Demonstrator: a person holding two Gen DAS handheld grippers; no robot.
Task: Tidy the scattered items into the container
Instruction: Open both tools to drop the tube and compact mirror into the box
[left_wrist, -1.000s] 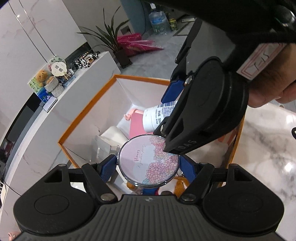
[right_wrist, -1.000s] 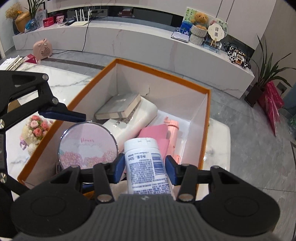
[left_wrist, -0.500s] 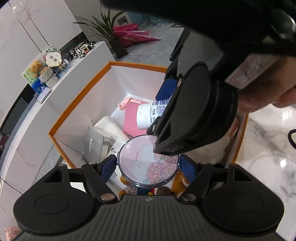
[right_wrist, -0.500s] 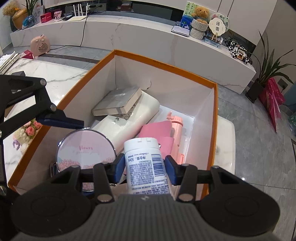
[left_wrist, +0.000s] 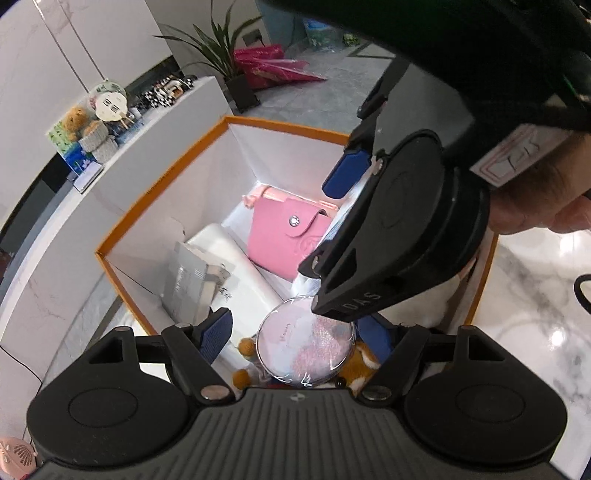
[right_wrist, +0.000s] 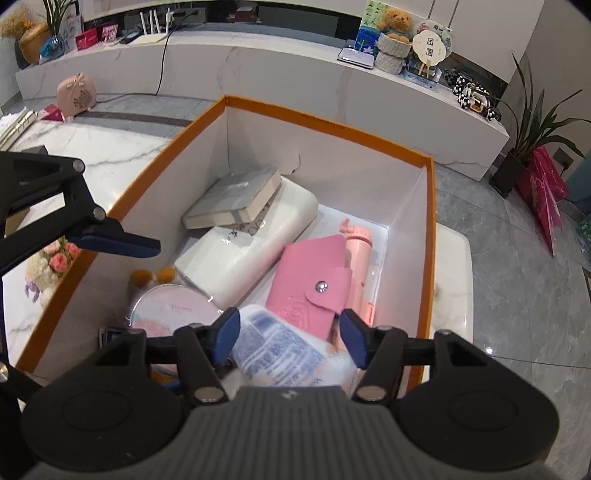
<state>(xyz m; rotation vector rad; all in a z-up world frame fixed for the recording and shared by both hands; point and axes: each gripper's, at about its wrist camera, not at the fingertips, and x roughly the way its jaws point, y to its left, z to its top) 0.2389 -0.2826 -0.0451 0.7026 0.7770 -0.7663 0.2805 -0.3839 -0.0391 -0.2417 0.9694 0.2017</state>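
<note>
Both items are being released into the orange-rimmed white cardboard box (right_wrist: 325, 125). The left gripper (left_wrist: 295, 330) is being opened, its jaws clear of the round floral-printed mirror (left_wrist: 306, 345), which is lying on a plush toy. The right gripper (right_wrist: 290, 332) is being opened too; the blurred white labelled bottle (right_wrist: 273, 350) between its jaws seems freed. Both should be lifted straight up only once fully clear. The box is being carried by a white marble surface (right_wrist: 92, 151); a long marble shelf (right_wrist: 258, 62) is lining the wall.

A white, blue-labelled bottle (right_wrist: 275, 349), blurred, and a round floral mirror (right_wrist: 173, 308) lie inside the orange-rimmed white box (right_wrist: 325, 127).
</note>
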